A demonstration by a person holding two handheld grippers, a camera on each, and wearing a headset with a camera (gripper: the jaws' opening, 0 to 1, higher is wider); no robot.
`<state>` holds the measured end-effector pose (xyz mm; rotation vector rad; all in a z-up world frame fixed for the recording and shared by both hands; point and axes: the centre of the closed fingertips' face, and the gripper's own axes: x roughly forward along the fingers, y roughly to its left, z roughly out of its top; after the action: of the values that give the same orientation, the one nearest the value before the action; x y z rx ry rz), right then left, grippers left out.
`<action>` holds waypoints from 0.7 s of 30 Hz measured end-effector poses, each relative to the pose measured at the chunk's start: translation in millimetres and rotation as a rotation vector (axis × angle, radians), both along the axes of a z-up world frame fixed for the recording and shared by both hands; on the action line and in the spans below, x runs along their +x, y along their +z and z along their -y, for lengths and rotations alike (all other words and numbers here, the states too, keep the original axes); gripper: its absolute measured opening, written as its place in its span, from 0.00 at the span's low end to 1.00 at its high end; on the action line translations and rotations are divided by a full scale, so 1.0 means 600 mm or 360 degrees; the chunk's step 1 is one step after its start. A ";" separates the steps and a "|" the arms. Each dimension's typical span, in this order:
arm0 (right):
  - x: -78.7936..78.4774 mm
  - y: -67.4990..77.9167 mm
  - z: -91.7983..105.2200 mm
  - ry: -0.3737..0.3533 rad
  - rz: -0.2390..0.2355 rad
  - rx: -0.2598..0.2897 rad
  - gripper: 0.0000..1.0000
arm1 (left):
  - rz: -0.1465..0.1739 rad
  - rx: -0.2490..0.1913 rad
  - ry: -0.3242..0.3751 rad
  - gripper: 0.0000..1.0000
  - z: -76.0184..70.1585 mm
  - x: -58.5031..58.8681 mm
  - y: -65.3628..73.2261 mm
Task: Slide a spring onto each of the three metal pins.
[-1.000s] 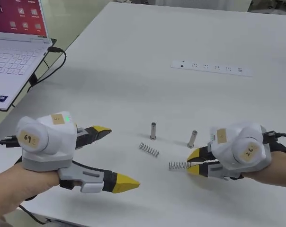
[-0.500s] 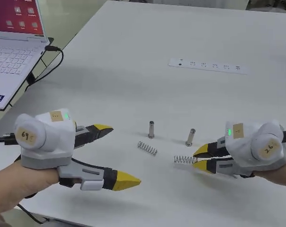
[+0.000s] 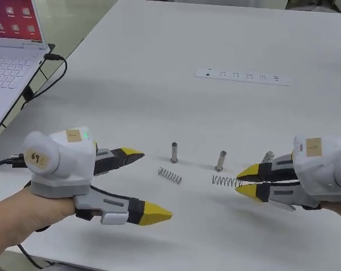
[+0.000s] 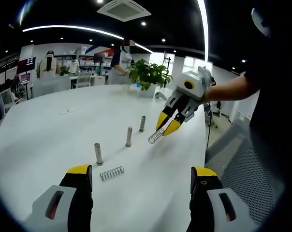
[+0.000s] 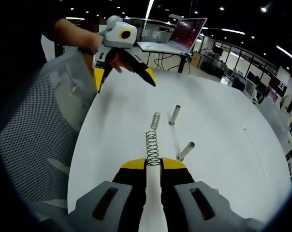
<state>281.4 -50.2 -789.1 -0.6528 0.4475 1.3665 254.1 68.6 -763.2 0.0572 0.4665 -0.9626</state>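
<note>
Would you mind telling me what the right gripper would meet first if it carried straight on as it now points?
Probably the loose spring on the table, in line beyond the held spring in the right gripper; the nearer pin stands to one side. The gripper's height above the table is unclear.

Open-plan office: a large white table (image 3: 159, 68) holding a laptop (image 3: 9, 62) and power strip (image 3: 244, 76), a potted plant (image 4: 148, 75), a mesh chair (image 5: 35, 125), and ceiling strip lights (image 4: 64, 28).

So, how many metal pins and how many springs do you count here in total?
Metal pins: 3
Springs: 3 (one loose, one in the right gripper, one on a pin)
Total: 6
</note>
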 end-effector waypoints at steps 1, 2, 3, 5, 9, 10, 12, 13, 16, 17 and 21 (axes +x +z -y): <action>0.000 0.006 0.000 -0.0004 0.0003 0.0013 0.08 | -0.0005 -0.0009 -0.0018 0.76 0.006 0.001 0.001; -0.001 0.009 0.000 -0.0005 0.0005 0.0019 0.08 | -0.0005 -0.0014 -0.0038 0.74 0.012 0.000 0.003; 0.000 0.013 0.001 -0.0006 0.0007 0.0027 0.08 | -0.0003 -0.0023 -0.0060 0.71 0.019 0.001 0.005; -0.002 0.021 0.001 -0.0009 0.0010 0.0046 0.08 | 0.0003 -0.0026 -0.0080 0.70 0.030 0.004 0.005; -0.009 0.033 -0.002 -0.0010 0.0012 0.0064 0.08 | 0.0010 -0.0034 -0.0115 0.66 0.047 0.010 0.009; -0.013 0.037 -0.003 -0.0008 0.0011 0.0073 0.08 | 0.0007 -0.0051 -0.0128 0.65 0.054 0.012 0.012; -0.019 0.042 -0.006 0.0000 0.0017 0.0078 0.08 | 0.0011 -0.0076 -0.0145 0.62 0.067 0.014 0.017; -0.021 0.045 -0.006 0.0002 0.0017 0.0082 0.08 | 0.0009 -0.0081 -0.0152 0.61 0.071 0.014 0.019; -0.026 0.054 -0.010 0.0004 0.0019 0.0099 0.08 | 0.0015 -0.0084 -0.0189 0.58 0.089 0.015 0.020; -0.026 0.055 -0.010 0.0004 0.0018 0.0101 0.08 | 0.0015 -0.0087 -0.0191 0.57 0.091 0.015 0.020; -0.028 0.060 -0.010 0.0006 0.0018 0.0118 0.07 | 0.0029 -0.0113 -0.0206 0.50 0.107 0.019 0.024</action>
<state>264.6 -44.2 -753.0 -0.6003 0.3853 1.3757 265.7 4.3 -748.8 0.0324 0.4152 -1.1044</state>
